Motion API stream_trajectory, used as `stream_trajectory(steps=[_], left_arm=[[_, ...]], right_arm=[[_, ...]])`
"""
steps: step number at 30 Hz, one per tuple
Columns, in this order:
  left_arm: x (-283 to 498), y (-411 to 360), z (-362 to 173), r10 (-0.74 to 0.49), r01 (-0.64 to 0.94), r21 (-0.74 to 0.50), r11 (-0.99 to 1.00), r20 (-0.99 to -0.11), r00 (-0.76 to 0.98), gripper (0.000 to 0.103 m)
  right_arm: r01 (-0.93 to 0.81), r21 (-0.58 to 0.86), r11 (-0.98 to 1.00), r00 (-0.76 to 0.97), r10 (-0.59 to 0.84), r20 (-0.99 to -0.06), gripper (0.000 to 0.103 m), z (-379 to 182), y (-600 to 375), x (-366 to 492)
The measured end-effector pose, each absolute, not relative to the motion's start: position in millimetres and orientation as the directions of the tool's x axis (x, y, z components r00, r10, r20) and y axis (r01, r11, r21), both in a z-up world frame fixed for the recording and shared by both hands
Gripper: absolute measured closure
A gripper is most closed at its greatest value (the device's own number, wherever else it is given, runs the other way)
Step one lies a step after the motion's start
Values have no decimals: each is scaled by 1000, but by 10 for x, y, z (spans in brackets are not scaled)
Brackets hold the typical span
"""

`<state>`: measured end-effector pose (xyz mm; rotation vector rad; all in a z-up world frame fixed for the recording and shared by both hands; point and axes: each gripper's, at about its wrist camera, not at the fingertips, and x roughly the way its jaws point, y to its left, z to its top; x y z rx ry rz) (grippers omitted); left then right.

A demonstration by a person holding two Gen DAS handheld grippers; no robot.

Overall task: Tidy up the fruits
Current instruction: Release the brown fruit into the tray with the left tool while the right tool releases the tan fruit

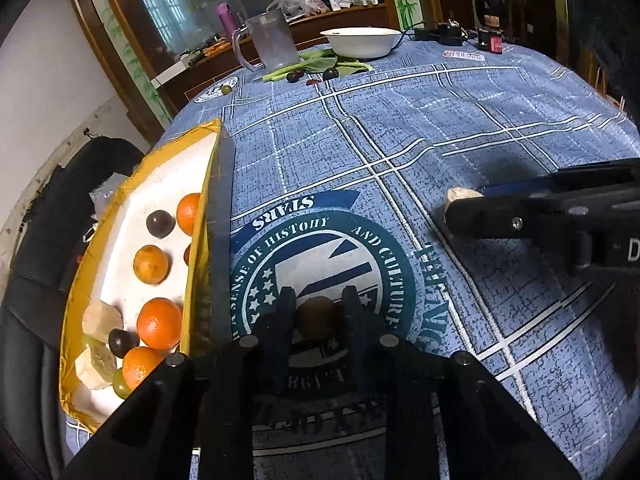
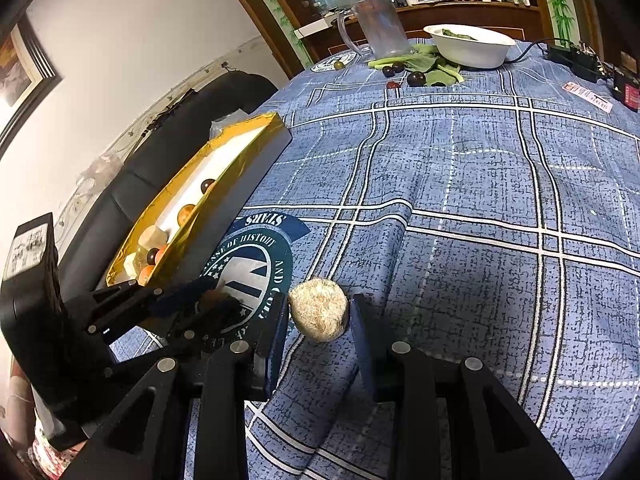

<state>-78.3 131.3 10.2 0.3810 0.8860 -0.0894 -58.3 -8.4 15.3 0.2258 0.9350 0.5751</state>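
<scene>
A gold-rimmed box (image 1: 200, 216) with a white floor sits at the table's left and holds oranges (image 1: 159, 323), dark plums (image 1: 159, 223) and pale fruit chunks (image 1: 98, 320); it also shows in the right wrist view (image 2: 188, 184). My left gripper (image 1: 318, 312) is shut on a brown round fruit (image 1: 318, 318) just right of the box wall. My right gripper (image 2: 320, 316) is shut on a pale beige fuzzy fruit (image 2: 319, 309) just above the cloth; it shows at the right of the left wrist view (image 1: 460, 200).
At the table's far end stand a clear jug (image 1: 272, 42), a white bowl (image 1: 362, 42) on green leaves, loose dark plums (image 1: 331, 73) and a green grape (image 1: 226, 90). Chargers and cables (image 1: 452, 34) lie far right. A black chair (image 2: 132, 176) stands left of the box.
</scene>
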Motion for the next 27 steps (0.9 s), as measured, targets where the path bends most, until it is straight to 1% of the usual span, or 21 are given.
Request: stream_trajectory(steps=[3, 6, 8, 10, 12, 14, 16, 18, 20, 23, 26, 27], left_arm=[[-800, 1321, 110, 76, 229, 282, 932, -768, 636, 82], [-867, 1410, 185, 31, 217, 219, 951, -768, 639, 82], [-929, 1533, 317, -18, 203, 149, 968, -762, 647, 82], [-982, 1720, 503, -95, 192, 45, 980, -748, 656, 82], [-1021, 1936, 683, -120, 163, -10, 987, -722, 681, 82], [-1020, 2153, 807, -119, 125, -43, 991, -703, 701, 82], [-971, 2419, 875, -87, 59, -64, 996, -694, 714, 82], [-857, 2707, 877, -45, -15, -80, 997, -700, 713, 82], [-741, 2976, 809, -41, -81, -133, 988, -721, 692, 82], [-612, 3321, 670, -23, -185, -195, 963, -746, 665, 82], [-618, 3455, 620, -39, -215, -242, 946, -744, 667, 82], [-653, 3469, 619, -44, -215, -251, 944, -740, 671, 79]], right_arm=[[-370, 423, 827, 464, 559, -687, 68, 162, -91, -592], [-368, 425, 827, 471, 560, -681, 68, 173, -110, -605], [-368, 419, 830, 479, 555, -680, 69, 185, -107, -607], [-375, 381, 845, 506, 531, -680, 69, 255, -81, -642], [-399, 362, 842, 508, 532, -678, 69, 356, -6, -661], [-424, 348, 836, 505, 537, -675, 69, 471, 96, -652], [-453, 347, 821, 496, 555, -667, 69, 619, 255, -602], [-484, 355, 800, 476, 581, -660, 68, 749, 470, -531], [-523, 345, 780, 453, 597, -662, 68, 828, 741, -461], [-566, 308, 764, 424, 591, -687, 68, 839, 1165, -387], [-613, 241, 753, 395, 555, -732, 68, 746, 1671, -308], [-620, 219, 753, 397, 543, -740, 68, 712, 1755, -317]])
